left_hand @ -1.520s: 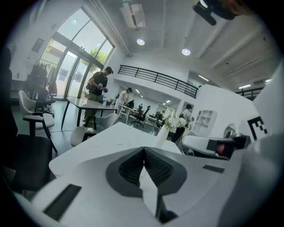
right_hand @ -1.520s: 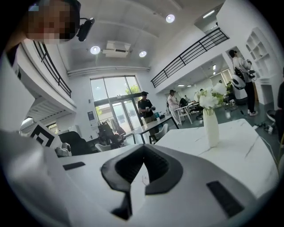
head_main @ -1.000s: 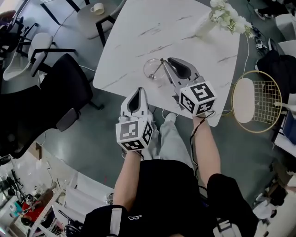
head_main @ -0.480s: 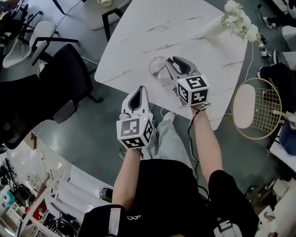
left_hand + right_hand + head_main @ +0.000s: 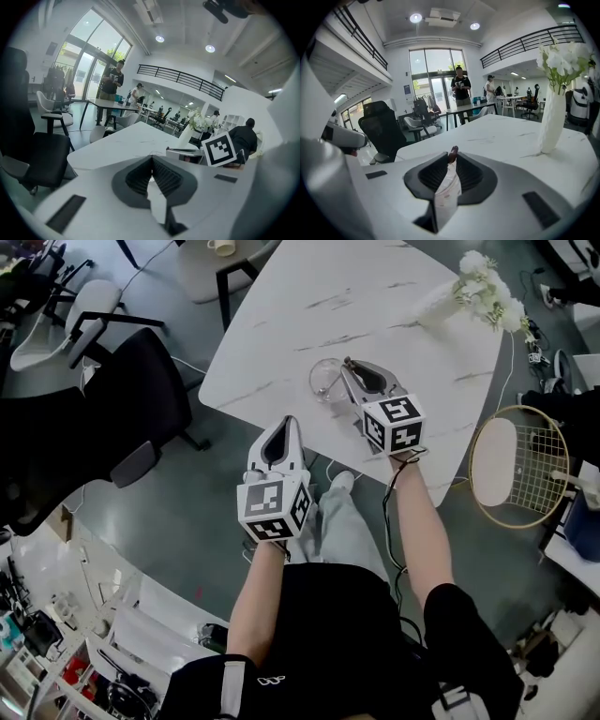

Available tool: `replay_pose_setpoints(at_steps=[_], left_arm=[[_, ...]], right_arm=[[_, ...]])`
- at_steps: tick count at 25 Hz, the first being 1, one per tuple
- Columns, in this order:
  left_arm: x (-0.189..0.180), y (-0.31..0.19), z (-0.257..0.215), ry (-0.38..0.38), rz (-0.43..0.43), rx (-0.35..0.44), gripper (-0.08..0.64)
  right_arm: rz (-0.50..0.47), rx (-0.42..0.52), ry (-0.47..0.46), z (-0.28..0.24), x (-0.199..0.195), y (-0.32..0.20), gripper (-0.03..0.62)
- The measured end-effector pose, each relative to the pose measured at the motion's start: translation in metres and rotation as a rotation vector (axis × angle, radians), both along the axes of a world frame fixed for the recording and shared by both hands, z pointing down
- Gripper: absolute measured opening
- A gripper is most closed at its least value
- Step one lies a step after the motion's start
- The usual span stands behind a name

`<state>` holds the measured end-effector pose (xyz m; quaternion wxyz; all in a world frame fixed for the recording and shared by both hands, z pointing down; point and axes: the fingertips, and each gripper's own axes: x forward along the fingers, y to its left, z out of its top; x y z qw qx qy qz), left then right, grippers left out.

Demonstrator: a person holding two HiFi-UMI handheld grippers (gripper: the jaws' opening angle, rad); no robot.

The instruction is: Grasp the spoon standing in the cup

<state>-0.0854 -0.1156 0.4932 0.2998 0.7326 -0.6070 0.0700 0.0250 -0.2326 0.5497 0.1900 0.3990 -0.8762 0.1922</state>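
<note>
right gripper: jaws closing on the spoon handle; handle tip pokes up between the pads.
spoon: at right gripper's tips, slanting down into cup.
cup: on table, just left of those tips.
left gripper: clenched, empty, behind and left of the right one.

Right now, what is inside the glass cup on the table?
A spoon stands in the glass cup, handle leaning out to the right gripper, whose closing jaws have its tip between them. The spoon's bowl and any liquid are too small to make out.
</note>
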Motion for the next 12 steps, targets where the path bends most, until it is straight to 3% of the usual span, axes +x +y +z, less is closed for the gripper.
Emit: replay_pose_setpoints(at_steps=[12], left_arm=[[0.008, -0.012, -0.032, 0.003, 0.055, 0.087, 0.014]], right_arm=[[0.065, 0.21, -0.133, -0.099, 0.003, 0.01, 0.054]])
